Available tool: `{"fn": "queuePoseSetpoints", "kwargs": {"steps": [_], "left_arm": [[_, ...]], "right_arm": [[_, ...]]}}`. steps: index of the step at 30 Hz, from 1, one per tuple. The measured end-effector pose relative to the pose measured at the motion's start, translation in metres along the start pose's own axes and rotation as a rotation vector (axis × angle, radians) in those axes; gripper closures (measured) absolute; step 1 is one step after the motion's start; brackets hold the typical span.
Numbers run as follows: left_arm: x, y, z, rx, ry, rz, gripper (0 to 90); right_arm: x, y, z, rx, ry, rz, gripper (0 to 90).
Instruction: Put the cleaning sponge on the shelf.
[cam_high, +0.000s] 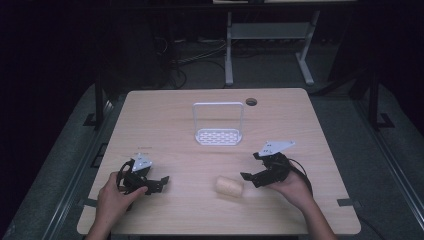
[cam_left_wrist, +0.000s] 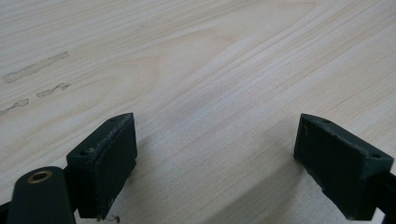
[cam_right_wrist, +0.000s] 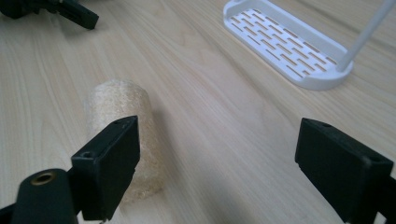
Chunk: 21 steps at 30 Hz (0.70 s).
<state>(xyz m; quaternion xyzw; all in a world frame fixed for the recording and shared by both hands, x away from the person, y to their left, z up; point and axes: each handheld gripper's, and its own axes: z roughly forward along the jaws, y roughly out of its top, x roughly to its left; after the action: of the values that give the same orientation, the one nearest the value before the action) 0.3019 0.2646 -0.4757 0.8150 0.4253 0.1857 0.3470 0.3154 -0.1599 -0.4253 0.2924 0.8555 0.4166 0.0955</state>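
Both grippers sit low over the table (cam_high: 165, 107), and both have their jaws spread wide with nothing between them. My right gripper (cam_high: 253, 167) is near the front right part of the table, tilted toward the roll (cam_high: 229, 186), a pale, rough-surfaced cylinder lying on its side close to the front edge, a little right of centre. In the right gripper view the roll (cam_right_wrist: 122, 135) lies just beyond and partly behind one jaw, not yet between the two, so I judge I am lining up to grasp it. I keep the jaws this wide because the roll is thick and looks soft; a narrow opening would push it away instead of straddling it.

My left gripper (cam_high: 150, 183) rests by the front left corner, jaws apart over bare wood, well clear of the roll. I hold it there to stay out of the right gripper's path.

Toward the back of the table, near its middle, stands a white rack (cam_high: 218, 136): a slotted oval tray with a tall wire loop rising from it. In the right gripper view its tray (cam_right_wrist: 285, 49) lies well beyond the roll. It seems the likely place for the roll, though nothing rests on it now. Next I need to shift the right gripper sideways until the roll sits between the jaws, then close gently.
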Motion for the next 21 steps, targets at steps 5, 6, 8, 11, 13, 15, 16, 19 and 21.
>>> {"fn": "queuePoseSetpoints", "kwargs": {"steps": [5,6,8,11,13,15,16,19,21], "left_arm": [[0.0,0.0,0.0,0.0,0.0,0.0,12.7],[0.0,0.0,0.0,0.0,0.0,0.0,12.7],[0.0,0.0,0.0,0.0,0.0,0.0,12.7],[0.0,0.0,0.0,0.0,0.0,0.0,12.7],[0.0,0.0,0.0,0.0,0.0,0.0,12.7],[0.0,0.0,0.0,0.0,0.0,0.0,12.7],[0.0,0.0,0.0,0.0,0.0,0.0,12.7],[0.0,0.0,0.0,0.0,0.0,0.0,12.7],[0.0,0.0,0.0,0.0,0.0,0.0,12.7]], "right_arm": [[0.002,0.005,0.003,-0.001,0.015,-0.011,13.9],[0.003,0.007,0.005,0.001,0.022,-0.016,13.9],[0.004,0.008,0.006,0.0,0.027,-0.02,13.9],[0.006,0.01,0.01,0.01,0.043,-0.027,13.9],[0.008,0.012,0.012,0.013,0.053,-0.033,13.8],[0.009,0.013,0.014,0.016,0.064,-0.038,13.8],[0.011,0.014,0.016,0.018,0.073,-0.041,13.8],[0.013,0.015,0.019,0.027,0.084,-0.046,13.9],[0.016,0.015,0.022,0.037,0.095,-0.054,13.8]]}}
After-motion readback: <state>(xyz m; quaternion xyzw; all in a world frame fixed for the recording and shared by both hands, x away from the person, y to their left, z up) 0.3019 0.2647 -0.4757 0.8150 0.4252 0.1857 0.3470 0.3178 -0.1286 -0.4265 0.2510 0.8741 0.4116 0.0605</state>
